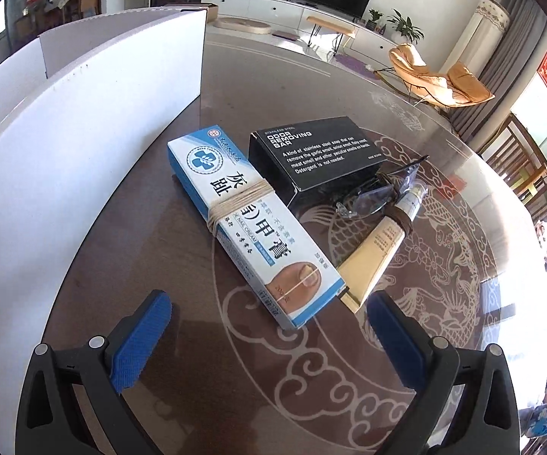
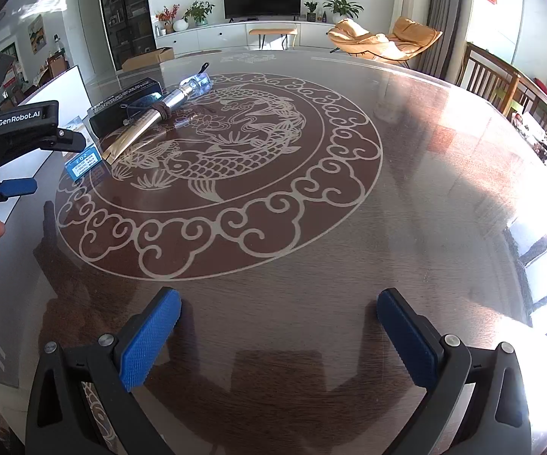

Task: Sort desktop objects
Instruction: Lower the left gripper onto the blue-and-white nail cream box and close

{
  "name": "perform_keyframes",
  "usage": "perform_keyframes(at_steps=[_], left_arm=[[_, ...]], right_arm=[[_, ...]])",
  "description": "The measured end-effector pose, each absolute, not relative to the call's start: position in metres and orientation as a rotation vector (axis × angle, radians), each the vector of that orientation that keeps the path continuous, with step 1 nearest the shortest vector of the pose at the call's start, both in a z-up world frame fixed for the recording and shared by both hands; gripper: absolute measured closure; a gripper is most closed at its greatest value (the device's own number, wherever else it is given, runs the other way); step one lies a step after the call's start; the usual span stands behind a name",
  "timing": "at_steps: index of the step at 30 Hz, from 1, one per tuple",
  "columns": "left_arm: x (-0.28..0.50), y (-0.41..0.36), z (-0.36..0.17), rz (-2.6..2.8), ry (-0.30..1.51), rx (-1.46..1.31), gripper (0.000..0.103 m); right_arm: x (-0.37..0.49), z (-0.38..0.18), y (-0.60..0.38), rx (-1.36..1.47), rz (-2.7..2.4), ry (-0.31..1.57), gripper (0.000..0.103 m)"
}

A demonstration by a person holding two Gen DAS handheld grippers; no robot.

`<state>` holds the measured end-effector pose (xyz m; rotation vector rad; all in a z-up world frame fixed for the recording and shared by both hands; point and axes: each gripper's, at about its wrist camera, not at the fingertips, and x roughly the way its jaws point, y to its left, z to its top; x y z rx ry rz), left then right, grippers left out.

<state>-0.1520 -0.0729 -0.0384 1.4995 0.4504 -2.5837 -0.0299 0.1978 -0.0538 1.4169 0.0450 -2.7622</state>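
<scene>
Lay flat on glossy brown patterned surface, just beyond wide-open, empty left claw: string-wrapped blue-and-white nail cream carton. Hovered well apart, likewise spread and empty: right claw.

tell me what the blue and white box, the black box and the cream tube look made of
The blue and white nail cream box looks like glossy printed cardboard: sharp folded edges, with tan string wound around it. The black odor removing bar box looks like matte cardboard with a visible end flap. The cream tube appears to be soft plastic or laminate, its end crimped flat.
</scene>
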Motion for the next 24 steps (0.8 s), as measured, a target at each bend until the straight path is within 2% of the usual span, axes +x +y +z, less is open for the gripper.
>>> perform_keyframes(at_steps=[4, 8, 16, 19, 21, 22, 23, 24], left_arm=[[-0.180, -0.076, -0.052, -2.486, 0.401, 1.519, 0.000], [-0.193, -0.069, -0.060, -2.427, 0.242, 1.476, 0.000], [-0.188, -0.071, -0.059, -2.524, 0.197, 1.374, 0.000], [-0.185, -0.073, -0.059, -2.570, 0.159, 1.413, 0.000], [-0.178, -0.077, -0.055, -2.592, 0.149, 1.374, 0.016], [-0.173, -0.079, -0.052, -2.604, 0.146, 1.346, 0.038], [-0.170, -0.080, -0.050, -2.611, 0.144, 1.336, 0.053], [-0.169, -0.082, -0.049, -2.612, 0.145, 1.338, 0.058]], right_arm=[[-0.030, -0.054, 0.198, 1.417, -2.762, 0.045, 0.000], [-0.030, -0.054, 0.198, 1.417, -2.762, 0.045, 0.000], [-0.030, -0.054, 0.198, 1.417, -2.762, 0.045, 0.000], [-0.030, -0.054, 0.198, 1.416, -2.763, 0.044, 0.000], [-0.030, -0.054, 0.198, 1.416, -2.763, 0.044, 0.000], [-0.030, -0.054, 0.198, 1.416, -2.763, 0.045, 0.000], [-0.030, -0.054, 0.198, 1.416, -2.763, 0.045, 0.000], [-0.030, -0.054, 0.198, 1.416, -2.763, 0.044, 0.000]])
